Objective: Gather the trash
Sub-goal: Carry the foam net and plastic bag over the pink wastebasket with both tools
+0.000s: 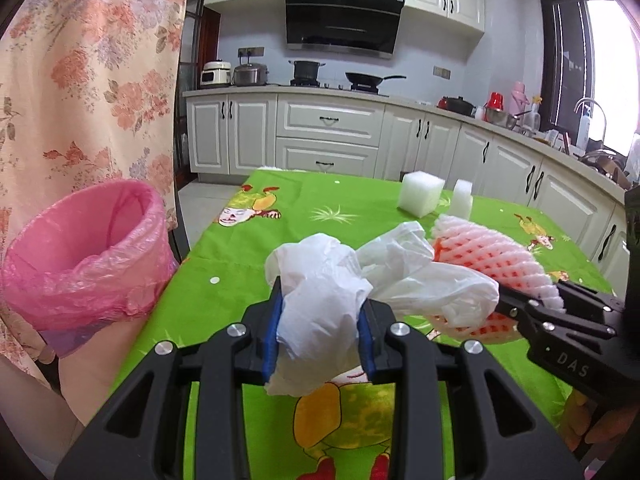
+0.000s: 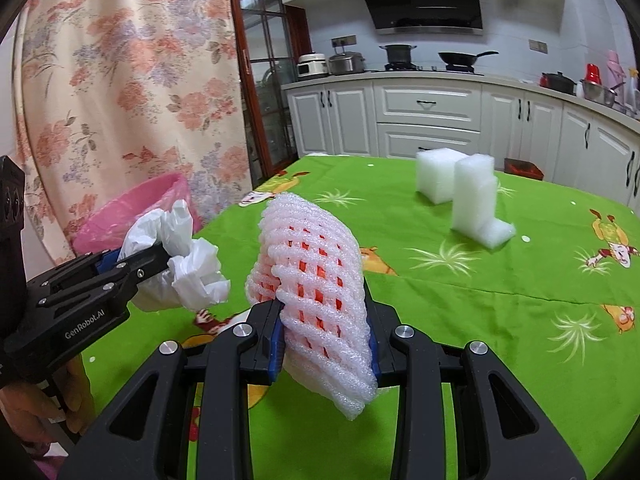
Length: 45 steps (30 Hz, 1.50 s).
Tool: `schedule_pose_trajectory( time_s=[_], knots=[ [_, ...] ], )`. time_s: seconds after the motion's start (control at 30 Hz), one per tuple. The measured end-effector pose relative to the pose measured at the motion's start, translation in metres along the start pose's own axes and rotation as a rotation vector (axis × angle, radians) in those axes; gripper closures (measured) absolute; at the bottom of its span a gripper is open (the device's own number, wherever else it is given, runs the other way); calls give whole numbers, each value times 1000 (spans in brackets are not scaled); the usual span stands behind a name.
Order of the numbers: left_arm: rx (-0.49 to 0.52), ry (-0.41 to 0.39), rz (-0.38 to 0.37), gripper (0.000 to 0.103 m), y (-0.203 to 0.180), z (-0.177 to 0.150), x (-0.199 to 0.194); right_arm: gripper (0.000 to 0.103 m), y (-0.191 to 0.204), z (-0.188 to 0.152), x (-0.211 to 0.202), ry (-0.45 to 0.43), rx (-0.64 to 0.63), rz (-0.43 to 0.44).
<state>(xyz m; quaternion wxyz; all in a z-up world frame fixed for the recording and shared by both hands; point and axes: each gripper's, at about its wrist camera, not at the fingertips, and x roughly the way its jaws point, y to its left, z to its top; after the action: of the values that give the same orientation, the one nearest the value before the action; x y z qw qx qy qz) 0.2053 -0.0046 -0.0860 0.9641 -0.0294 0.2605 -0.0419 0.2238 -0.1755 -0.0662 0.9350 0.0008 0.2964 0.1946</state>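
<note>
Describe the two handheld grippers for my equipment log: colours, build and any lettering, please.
Both are matte black plastic with cut-out linkage arms, silver round bolt heads at the pivots and blue pads on the finger insides. The left gripper shows white "GenRobot.AI" lettering on its side in the right wrist view. The right gripper shows raised "DAS" lettering in the left wrist view. No cables or sleeves are visible.

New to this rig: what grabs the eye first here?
Both grippers hold trash above the green tablecloth: the left gripper clamps a white plastic bag, the right gripper a foam fruit net. A pink-lined bin waits off the table's left edge; two foam blocks stand farther back.
</note>
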Motion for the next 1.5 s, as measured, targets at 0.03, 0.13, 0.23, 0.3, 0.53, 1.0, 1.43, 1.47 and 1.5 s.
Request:
schedule_pose_trajectory(
  time_s=[0.03, 0.13, 0.23, 0.3, 0.53, 1.0, 1.43, 1.47, 1.5],
  knots=[
    [2, -10, 3, 72, 1, 1, -4, 72, 2, 0, -1, -3, -2, 7],
    [7, -33, 9, 72, 2, 2, -12, 72, 10, 4, -7, -32, -4, 33],
    [5, -55, 19, 72, 7, 5, -18, 72, 18, 10, -11, -50, -11, 58],
    [-6, -69, 23, 72, 12, 8, -21, 71, 24, 15, -12, -59, -19, 71],
    [-46, -107, 44, 71, 33, 17, -32, 71, 41, 31, -6, -66, -46, 109],
    [-115, -208, 174, 69, 113, 40, -63, 71, 116, 76, 37, -72, -162, 278],
    [-161, -171, 280, 67, 220, 57, -45, 67, 190, 114, 113, -31, -220, 404],
    [-168, -172, 291, 67, 226, 57, -43, 66, 197, 116, 119, -27, -229, 412],
    [-174, -172, 295, 67, 231, 58, -42, 66, 201, 117, 125, -22, -236, 420]
  ],
)
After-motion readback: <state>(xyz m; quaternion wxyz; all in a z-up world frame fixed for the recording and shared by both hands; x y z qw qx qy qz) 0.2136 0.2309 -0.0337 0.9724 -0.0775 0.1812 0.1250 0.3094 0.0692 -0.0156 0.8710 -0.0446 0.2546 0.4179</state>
